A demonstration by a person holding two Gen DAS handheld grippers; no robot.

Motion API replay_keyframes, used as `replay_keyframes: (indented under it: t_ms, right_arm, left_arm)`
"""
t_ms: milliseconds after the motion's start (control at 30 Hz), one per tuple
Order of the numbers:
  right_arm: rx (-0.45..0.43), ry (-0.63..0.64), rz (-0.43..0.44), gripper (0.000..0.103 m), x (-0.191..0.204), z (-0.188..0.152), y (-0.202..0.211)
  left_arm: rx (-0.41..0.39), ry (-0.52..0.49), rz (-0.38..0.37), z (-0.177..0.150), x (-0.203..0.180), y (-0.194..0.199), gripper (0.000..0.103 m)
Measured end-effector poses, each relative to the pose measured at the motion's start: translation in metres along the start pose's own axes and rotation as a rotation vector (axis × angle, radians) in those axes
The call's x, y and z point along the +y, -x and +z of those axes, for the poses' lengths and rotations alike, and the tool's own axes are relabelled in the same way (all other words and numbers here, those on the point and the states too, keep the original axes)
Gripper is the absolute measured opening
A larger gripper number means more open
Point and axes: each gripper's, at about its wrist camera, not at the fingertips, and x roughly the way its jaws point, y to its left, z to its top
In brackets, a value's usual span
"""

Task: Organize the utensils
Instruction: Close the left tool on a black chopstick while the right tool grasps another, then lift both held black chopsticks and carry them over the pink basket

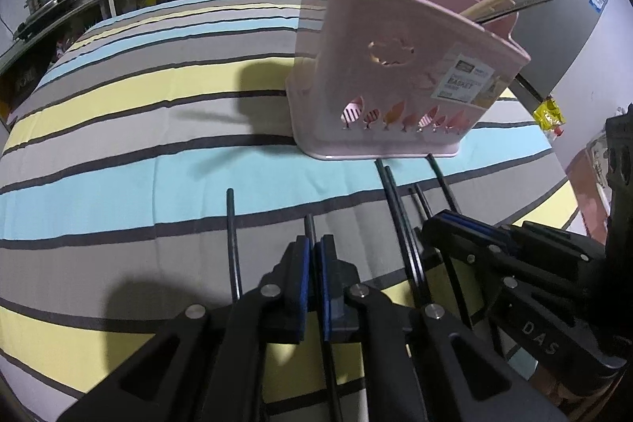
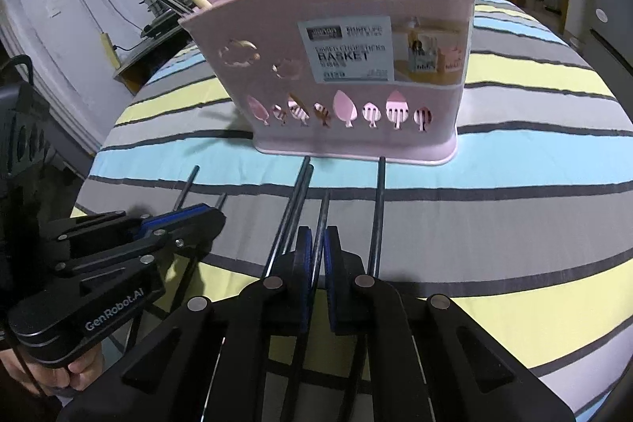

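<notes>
Both claws clamped: left claw [image 1: 315, 263] on one dark chopstick [image 1: 309, 224], right claw [image 2: 317, 256] on another [image 2: 322, 220]. Pink basket [image 2: 348, 38] ahead on striped desk [image 2: 514, 180] holds some utensils; several chopsticks [image 2: 379, 208] still lie loose.

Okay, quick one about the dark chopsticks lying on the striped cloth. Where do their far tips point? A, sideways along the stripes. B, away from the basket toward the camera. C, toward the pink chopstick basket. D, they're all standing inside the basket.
C: the dark chopsticks lie on the striped cloth with their far tips reaching toward the base of the pink chopstick basket.
</notes>
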Motion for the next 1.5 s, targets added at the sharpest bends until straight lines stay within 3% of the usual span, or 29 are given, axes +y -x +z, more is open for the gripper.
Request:
replay_keyframes:
  t_ms: [267, 633, 833, 1200, 1500]
  right_arm:
    - [-0.089, 0.019, 0.024, 0.005, 0.008, 0.013, 0.042]
    - [-0.278, 0.063, 0.047, 0.005, 0.026, 0.039, 0.122]
    - [-0.374, 0.091, 0.035, 0.005, 0.036, 0.044, 0.156]
    - [-0.372, 0.100, 0.019, 0.004, 0.038, 0.027, 0.167]
    - [-0.367, 0.104, 0.016, 0.004, 0.036, 0.022, 0.167]
  left_arm:
    - [-0.083, -0.022, -0.030, 0.007, -0.009, 0.043, 0.005]
    - [-0.281, -0.064, -0.060, 0.039, -0.024, 0.142, 0.005]
    - [-0.361, -0.089, -0.062, 0.051, -0.031, 0.177, 0.005]
    - [-0.371, -0.106, -0.050, 0.036, -0.037, 0.184, 0.005]
    - [-0.331, -0.108, -0.041, 0.032, -0.037, 0.182, 0.005]
